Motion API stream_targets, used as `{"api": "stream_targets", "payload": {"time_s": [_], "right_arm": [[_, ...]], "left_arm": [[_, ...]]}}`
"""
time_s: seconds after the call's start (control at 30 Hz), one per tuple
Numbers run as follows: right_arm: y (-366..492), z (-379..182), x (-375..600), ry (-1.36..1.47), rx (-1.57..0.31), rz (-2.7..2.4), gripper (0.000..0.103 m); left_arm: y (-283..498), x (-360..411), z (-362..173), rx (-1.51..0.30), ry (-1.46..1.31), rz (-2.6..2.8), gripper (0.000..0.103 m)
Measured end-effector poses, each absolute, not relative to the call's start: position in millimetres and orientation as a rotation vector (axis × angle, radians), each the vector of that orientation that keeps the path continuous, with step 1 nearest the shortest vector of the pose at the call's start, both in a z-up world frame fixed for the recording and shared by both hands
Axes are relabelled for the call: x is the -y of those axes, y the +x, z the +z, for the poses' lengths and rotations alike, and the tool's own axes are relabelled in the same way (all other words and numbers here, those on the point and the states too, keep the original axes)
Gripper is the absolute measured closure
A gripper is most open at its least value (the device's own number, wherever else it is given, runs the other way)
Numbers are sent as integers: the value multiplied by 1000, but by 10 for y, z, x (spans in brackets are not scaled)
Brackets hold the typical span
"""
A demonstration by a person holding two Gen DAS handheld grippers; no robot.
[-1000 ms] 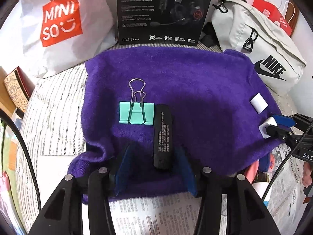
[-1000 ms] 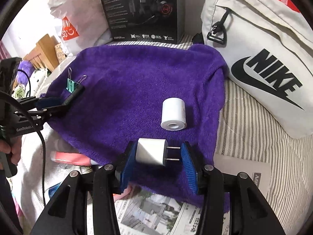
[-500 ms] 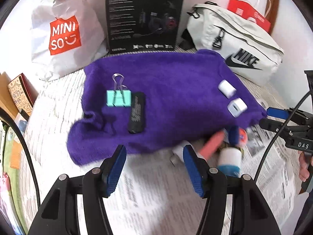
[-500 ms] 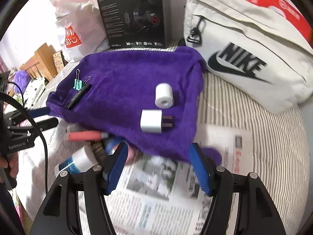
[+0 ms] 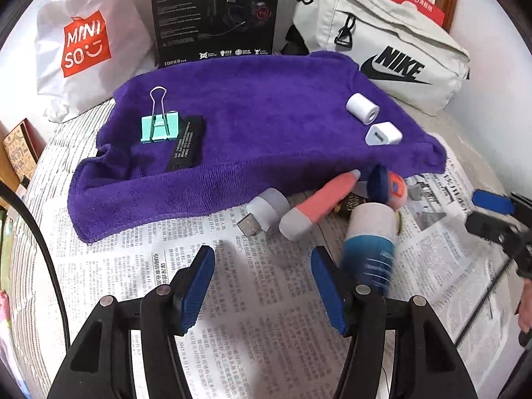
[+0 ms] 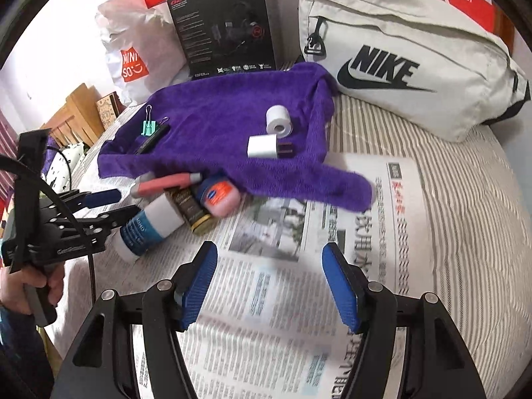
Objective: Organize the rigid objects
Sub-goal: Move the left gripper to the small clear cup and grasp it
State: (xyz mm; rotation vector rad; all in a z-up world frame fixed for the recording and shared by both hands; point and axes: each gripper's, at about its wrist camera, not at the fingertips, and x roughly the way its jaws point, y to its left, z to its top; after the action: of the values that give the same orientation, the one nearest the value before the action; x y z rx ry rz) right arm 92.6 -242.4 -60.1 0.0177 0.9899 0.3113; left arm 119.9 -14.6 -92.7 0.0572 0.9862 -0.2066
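Purple towel [image 5: 252, 126]: lying spread over the striped bedding, serving here as the landmark.

On the towel, left part: a mint binder clip [image 5: 159, 128] lying flat, wire handles pointing toward the far edge; a black stick-shaped device [image 5: 186, 146] lying just beside it, touching or nearly touching the clip.

On the towel, right part: a white roll [image 5: 362, 108] lying on its side; a white plug adapter [image 5: 383, 133] sitting just nearer than the roll, its prongs showing in the right wrist view.

Off the towel, at its near edge, on the newspaper [image 5: 259, 299]: a pile of loose items lying together. These include a grey-capped USB piece [image 5: 262, 212], a pink tube with grey ends [image 5: 319, 204], a blue-lidded jar with an orange label [image 6: 217, 194], a blue and white bottle [image 5: 369, 249], and a dark bottle with a gold cap [image 6: 193, 211].

Beyond the towel's far edge: a white Miniso bag [image 5: 83, 46], a black headset box [image 5: 216, 13], and a pale Nike bag [image 5: 382, 43].

Left gripper [image 5: 262, 279]: hovering over the newspaper, short of the towel's near edge, blue pads standing apart, nothing between them.

Right gripper [image 6: 271, 286]: also hovering over the newspaper near the towel's right corner, pads standing apart and gripping nothing.
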Motion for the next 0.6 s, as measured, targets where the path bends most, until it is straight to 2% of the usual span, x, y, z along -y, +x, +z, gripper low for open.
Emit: {"api": "stream_targets", "payload": {"time_s": [0.3, 0.33, 0.4, 0.57, 0.6], "right_arm": [[861, -783, 2493, 55, -1033, 283, 38], [860, -795, 2496, 58, -1036, 281, 38], [855, -814, 2496, 59, -1042, 275, 38], [837, -817, 2481, 51, -1047, 273, 38], [836, -813, 2476, 49, -1047, 273, 38]], "left_arm": [[1287, 208, -991, -969, 52, -187, 46], [1282, 216, -995, -967, 57, -189, 49], [1267, 218, -995, -956, 68, -192, 63], [1217, 91, -982, -951, 58, -209, 77], [1200, 55, -981, -952, 57, -207, 77]]}}
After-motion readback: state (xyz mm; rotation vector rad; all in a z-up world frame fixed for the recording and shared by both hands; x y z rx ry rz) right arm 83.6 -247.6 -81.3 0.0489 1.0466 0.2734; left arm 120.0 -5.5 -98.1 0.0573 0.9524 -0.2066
